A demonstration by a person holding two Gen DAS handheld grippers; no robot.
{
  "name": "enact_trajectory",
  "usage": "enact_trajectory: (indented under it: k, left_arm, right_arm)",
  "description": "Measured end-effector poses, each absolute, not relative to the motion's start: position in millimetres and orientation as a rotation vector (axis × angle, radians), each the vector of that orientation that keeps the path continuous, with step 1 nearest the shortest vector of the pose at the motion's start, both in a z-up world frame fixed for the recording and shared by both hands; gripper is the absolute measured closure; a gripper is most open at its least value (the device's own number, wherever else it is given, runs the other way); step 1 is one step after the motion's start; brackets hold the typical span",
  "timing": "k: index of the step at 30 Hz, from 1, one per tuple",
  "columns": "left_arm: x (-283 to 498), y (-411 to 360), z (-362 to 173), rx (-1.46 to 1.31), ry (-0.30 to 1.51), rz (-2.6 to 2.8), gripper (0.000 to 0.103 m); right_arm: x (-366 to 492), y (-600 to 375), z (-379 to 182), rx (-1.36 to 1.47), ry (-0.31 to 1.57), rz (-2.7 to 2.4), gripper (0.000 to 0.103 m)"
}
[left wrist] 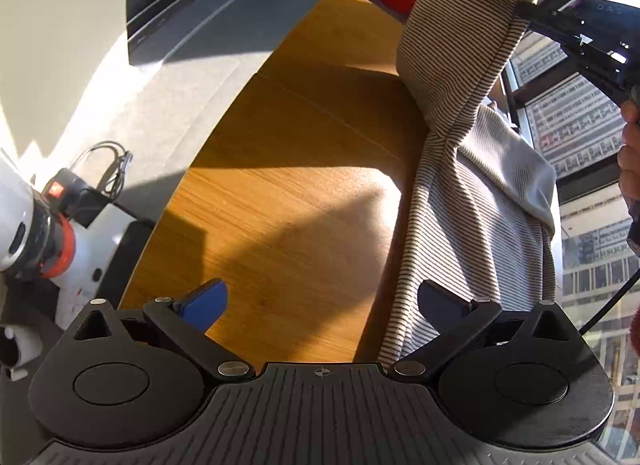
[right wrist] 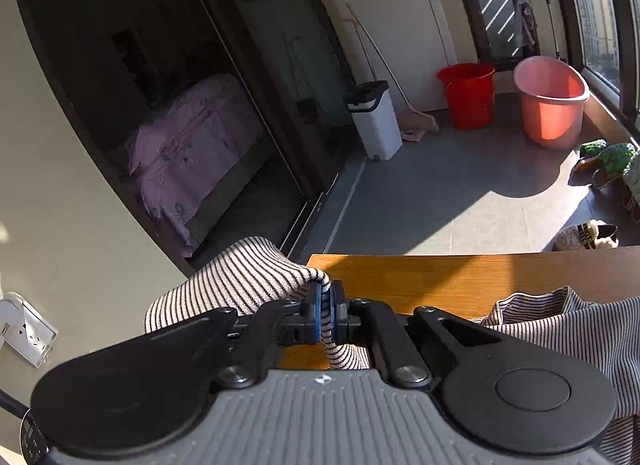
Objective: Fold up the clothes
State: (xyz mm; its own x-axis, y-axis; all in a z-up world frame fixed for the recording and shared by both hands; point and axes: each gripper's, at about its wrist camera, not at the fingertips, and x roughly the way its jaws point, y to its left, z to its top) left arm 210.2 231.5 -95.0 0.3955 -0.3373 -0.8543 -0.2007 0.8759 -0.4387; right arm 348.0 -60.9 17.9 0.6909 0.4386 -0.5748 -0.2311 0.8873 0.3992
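**One claw on the cloth, one waiting**

One garment is in play: a striped top (left wrist: 460, 137), cream with thin dark lines, hanging in the air at about two o'clock in the left wrist view, its lower part trailing down past the right-hand finger of the left gripper (left wrist: 322, 305). That claw is spread wide, blue pads apart, with nothing between them; only the wooden table (left wrist: 280, 193) shows in the gap. The hanging fabric appears to pass just beside or behind its right finger, though contact cannot be confirmed.

Seen from its own camera, the right gripper (right wrist: 322, 305) is clamped tight on a bunched edge of the same top (right wrist: 248, 273), which spills over to ten o'clock and drops through the closed pads towards six. More of the cloth lies heaped at four o'clock, seemingly resting on the table (right wrist: 440, 277).

Judging by this, the work is at its early stage: the piece is being lifted and sorted out, not yet spread or creased. The next move probably calls for the free claw to reach towards three o'clock, catch a matching edge or corner of the hanging cloth, then draw the two grips apart so the fabric can be laid flat on the wood. The loose, doubled drape may make finding a single layer awkward.
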Motion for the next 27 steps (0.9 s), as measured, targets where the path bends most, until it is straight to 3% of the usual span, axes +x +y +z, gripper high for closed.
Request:
enact_trajectory:
  k: [3, 11, 14, 16, 18, 23, 25, 27]
  left_arm:
    - [216.8, 213.7, -93.1, -0.506, 1.178, -0.115, 0.000]
    - [239.2, 154.1, -89.4, -0.422, 1.183, -0.197, 0.000]
    - [246.0, 128.6, -87.1, -0.385, 1.180, -0.231, 0.000]
    - [248.8, 113.6, -86.4, -0.365, 1.182, -0.250, 0.000]
    - [250.9, 99.7, -86.9, -0.351, 1.186, -0.269, 0.000]
    - [249.0, 72.0, -87.9, -0.322, 1.193, -0.304, 0.000]
    - [247.7, 63.7, -89.5, -0.315, 1.195, -0.311, 0.000]
    - [247.8, 56.3, -92.1, -0.311, 1.202, -0.310, 0.000]
  right_arm:
    - [337.5, -123.6, 14.0, 0.386, 0.700, 0.236, 0.099]
    - [290.5, -207.8, -65.2, 0.468, 0.944, 0.010, 0.095]
    - [275.0, -225.8, -71.5, 0.446, 0.944, -0.055, 0.080]
    - [273.3, -233.1, -66.3, 0.402, 0.909, -0.072, 0.062]
    - [281.8, -239.3, -58.9, 0.337, 0.871, -0.073, 0.055]
    - [324.4, -250.8, -65.2, 0.219, 0.861, -0.033, 0.050]
    - [340.9, -255.4, -79.9, 0.217, 0.912, 0.002, 0.040]
    - [349.6, -256.5, -85.1, 0.240, 0.942, 0.054, 0.043]
